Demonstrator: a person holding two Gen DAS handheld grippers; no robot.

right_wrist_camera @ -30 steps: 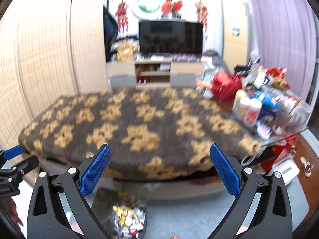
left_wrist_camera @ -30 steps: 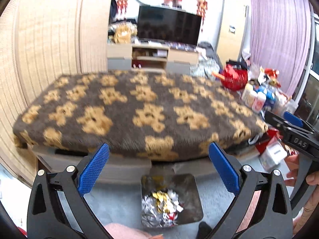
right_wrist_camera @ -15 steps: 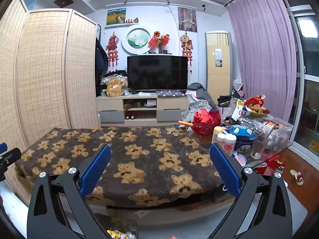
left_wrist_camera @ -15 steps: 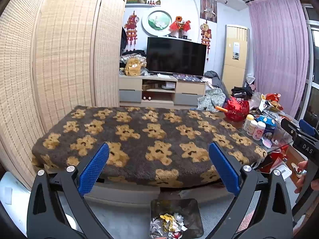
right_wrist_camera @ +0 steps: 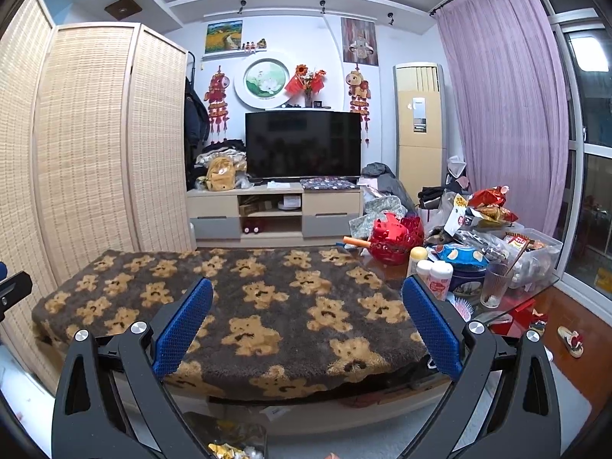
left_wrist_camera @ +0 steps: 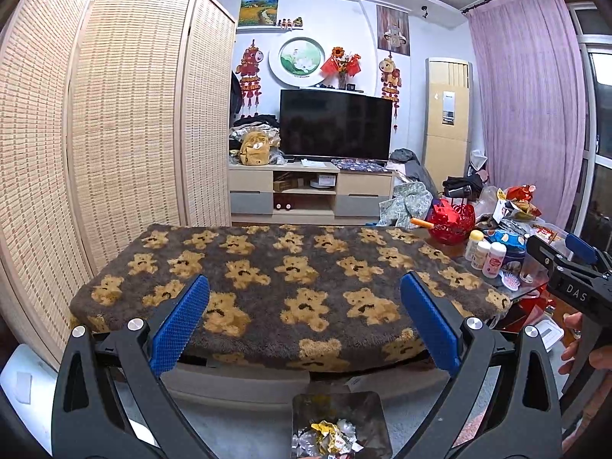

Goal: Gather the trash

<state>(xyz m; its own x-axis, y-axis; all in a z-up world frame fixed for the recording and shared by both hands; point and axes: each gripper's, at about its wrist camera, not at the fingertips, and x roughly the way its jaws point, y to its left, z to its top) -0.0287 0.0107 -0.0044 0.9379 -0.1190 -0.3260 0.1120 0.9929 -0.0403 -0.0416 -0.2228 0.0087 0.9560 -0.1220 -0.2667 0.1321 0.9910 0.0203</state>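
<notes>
A dark square trash bin [left_wrist_camera: 376,413] stands on the grey floor in front of the table, holding crumpled foil and yellow wrappers [left_wrist_camera: 329,436]. It also shows at the bottom of the right wrist view [right_wrist_camera: 244,434]. My left gripper [left_wrist_camera: 304,327] is open and empty, held above the bin and facing the table. My right gripper [right_wrist_camera: 308,329] is open and empty, raised over the table's near edge. The right gripper shows at the right edge of the left wrist view [left_wrist_camera: 573,267].
A low table covered by a brown teddy-bear blanket [left_wrist_camera: 290,279] fills the middle. Its right end holds bottles [right_wrist_camera: 436,275], a red basket [right_wrist_camera: 397,237], a glass [right_wrist_camera: 495,285] and snack bags. Bamboo screens [left_wrist_camera: 126,134] stand left; a TV stand [left_wrist_camera: 310,191] is behind.
Both grippers have risen and tilted up from the bin. The view now takes in the whole room, and the bin has slid to the bottom edge of both views.
</notes>
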